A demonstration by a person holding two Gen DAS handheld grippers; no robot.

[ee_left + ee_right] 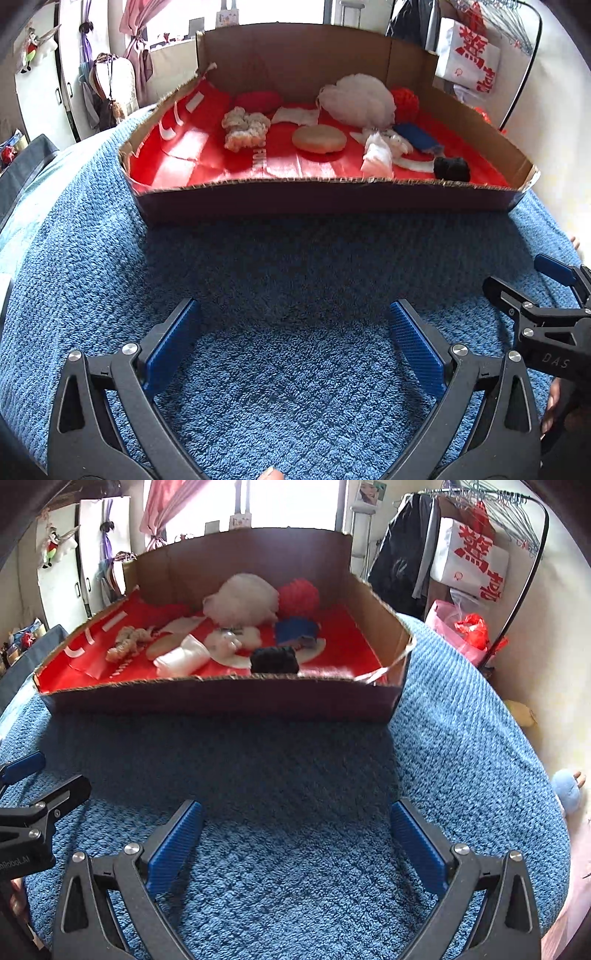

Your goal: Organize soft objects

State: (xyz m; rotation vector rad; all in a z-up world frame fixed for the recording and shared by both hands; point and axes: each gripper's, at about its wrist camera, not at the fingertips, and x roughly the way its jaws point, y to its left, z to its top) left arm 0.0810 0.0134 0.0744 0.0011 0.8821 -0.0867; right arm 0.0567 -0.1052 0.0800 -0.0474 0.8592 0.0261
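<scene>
- The left tool (295, 345) hovers low over a blue terry towel (295, 258), its two blue ribbed pads spread wide with nothing between them.
- The right tool (297, 834) hangs over the same blue terry towel (295, 760), just to the right of the left one, its pads likewise spread wide and empty.
- Farther off, a shallow cardboard tray with a red lining (317, 195) sits on the towel; its near wall is low and its far wall stands tall.
- Near the tray's front right corner lies a small black fuzzy lump (451, 168), close against the near wall.
- Left of it rests a crumpled white tissue wad (377, 155), and behind that a dark blue knitted piece (417, 138).
- In the middle of the tray lies a round tan sponge puff (319, 139), flat on the lining.
- To its left sits a cream-coloured nubbly scrunchie-like bundle (245, 127).
- Beyond the puff, a flat white cloth square (297, 116) lies on the lining.
- At the far right stands a large white mesh bath pouf (358, 99), with a red mesh pouf (405, 99) touching its right side.
- At the far left-centre, a red soft lump (258, 101) rests by the back wall.
</scene>
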